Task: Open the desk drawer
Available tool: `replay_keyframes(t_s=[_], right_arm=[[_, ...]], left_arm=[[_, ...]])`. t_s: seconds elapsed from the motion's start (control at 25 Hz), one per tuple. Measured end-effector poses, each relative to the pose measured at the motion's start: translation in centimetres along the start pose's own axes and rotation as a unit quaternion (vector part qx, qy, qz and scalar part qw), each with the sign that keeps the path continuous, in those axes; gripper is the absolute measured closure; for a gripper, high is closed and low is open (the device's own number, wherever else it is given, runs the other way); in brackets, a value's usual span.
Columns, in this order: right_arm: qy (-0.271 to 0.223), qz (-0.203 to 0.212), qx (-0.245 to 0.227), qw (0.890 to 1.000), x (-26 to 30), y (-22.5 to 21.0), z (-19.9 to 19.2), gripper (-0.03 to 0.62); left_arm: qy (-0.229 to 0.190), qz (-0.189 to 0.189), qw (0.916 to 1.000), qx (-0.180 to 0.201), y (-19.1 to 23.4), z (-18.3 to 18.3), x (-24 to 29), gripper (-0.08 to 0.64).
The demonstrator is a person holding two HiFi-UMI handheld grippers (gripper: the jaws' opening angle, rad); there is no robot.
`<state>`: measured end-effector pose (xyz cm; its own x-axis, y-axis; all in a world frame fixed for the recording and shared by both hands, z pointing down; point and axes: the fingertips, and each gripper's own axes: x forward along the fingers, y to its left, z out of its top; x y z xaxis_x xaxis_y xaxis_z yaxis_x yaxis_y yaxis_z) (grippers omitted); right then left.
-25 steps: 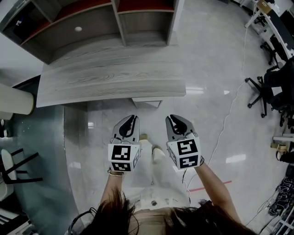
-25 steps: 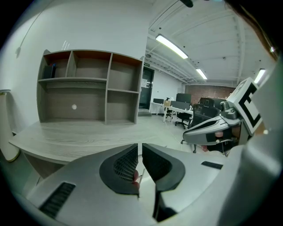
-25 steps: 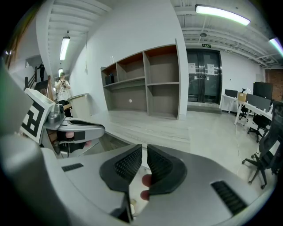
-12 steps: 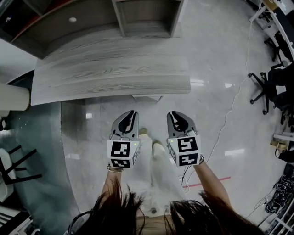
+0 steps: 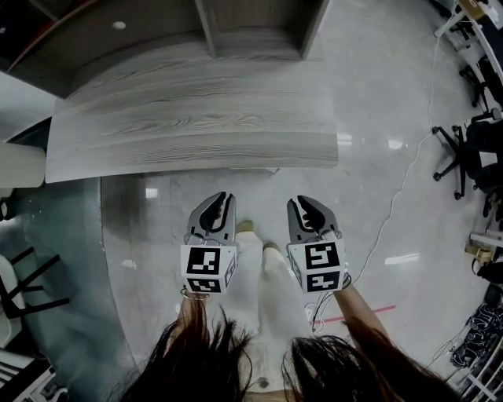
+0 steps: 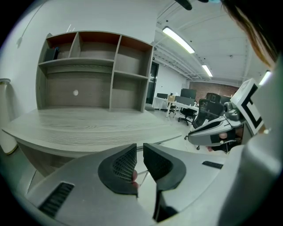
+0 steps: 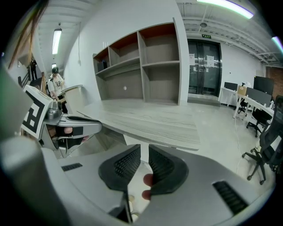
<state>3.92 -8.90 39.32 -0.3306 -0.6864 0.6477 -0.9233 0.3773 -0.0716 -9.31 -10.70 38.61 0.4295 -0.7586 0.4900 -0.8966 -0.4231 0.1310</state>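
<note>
Wood desk [image 5: 189,126], shelf [image 5: 259,23] behind | left tongs [image 5: 225,197], right tongs [image 5: 297,202]: just opening slightly, empty

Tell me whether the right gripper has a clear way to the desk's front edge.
Probably yes. The right gripper hangs short of the desk, pointing at its front edge, with only bare floor between. Its jaws have just been opening and stand a little apart, with nothing between them.
</note>
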Motion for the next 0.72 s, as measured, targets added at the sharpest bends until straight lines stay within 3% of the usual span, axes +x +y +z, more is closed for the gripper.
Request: replay_keyframes(t_s=[0.72], right_arm=[[0.024, -0.005, 0.006, 1.0, 5.1, -1.1, -3.0, 0.52]], left_arm=[[0.013, 0.006, 0.9999, -0.006, 2.2, -3.9, 3.7, 0.515]])
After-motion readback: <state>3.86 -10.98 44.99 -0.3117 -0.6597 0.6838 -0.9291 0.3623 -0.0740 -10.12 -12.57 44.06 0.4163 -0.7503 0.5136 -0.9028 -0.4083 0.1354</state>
